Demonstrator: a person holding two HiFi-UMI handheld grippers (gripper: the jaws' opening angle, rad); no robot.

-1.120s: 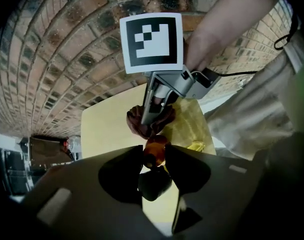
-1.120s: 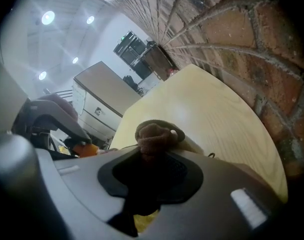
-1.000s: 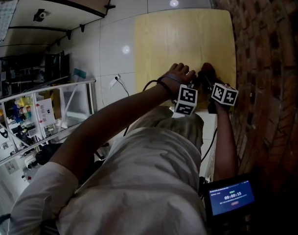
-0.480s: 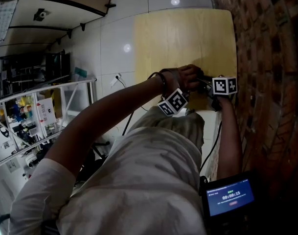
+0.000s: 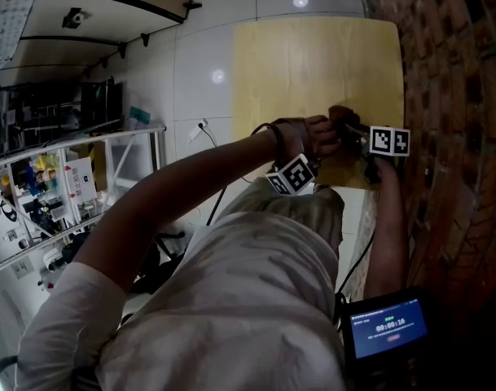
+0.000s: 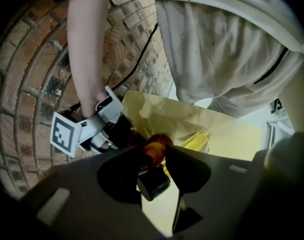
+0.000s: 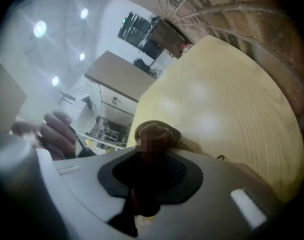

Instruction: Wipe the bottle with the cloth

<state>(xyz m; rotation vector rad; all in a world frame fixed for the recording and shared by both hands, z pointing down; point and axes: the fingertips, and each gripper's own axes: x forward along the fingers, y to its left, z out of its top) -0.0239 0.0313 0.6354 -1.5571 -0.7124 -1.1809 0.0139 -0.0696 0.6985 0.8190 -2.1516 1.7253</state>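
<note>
White floor tiles and cluttered shelving filled the left of the head view. From there the person's left arm reached across to the near edge of a pale wooden table in the upper middle.

The left gripper pointed steeply down there, its marker cube hanging just off the table's edge. In its own view its jaws stood part-way apart and pressed on either side of a small amber bottle. The bottle's black cap pointed back toward the camera. The bottle was held above the tabletop near the table's near right corner. In the head view the hands hid it.

Just right of that, the right gripper came in from the side with its own cube close to the wall. Its jaws were drawn together on a bunched brown cloth, which stuck out past their tips. Seen from the left gripper view, this gripper sat at the middle left. The dark cloth at its tip lay against the amber side of the bottle.

A red brick wall ran down the right edge of the head view, right beside the table. A small lit blue screen sat at the lower right, below the person's right forearm.
</note>
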